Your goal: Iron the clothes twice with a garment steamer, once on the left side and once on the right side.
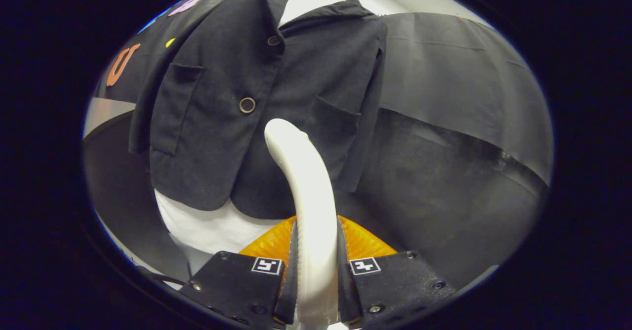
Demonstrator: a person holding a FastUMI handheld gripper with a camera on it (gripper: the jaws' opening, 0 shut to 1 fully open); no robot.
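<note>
A dark jacket (256,93) with round buttons and two front pockets hangs over a white shirt (212,226) on the booth's wall, ahead of the fingers. My gripper (316,266) is shut on the white curved handle of the garment steamer (306,182), which rises between the fingers. The steamer's head reaches the jacket's lower front, just below the middle button and close to the centre opening. Whether the head touches the cloth I cannot tell. An orange ribbed part of the steamer (363,243) shows behind the fingers.
Black cloth (459,88) drapes the wall to the right of the jacket and sags lower down. A pale strip of surface (106,112) shows left of the jacket's sleeve.
</note>
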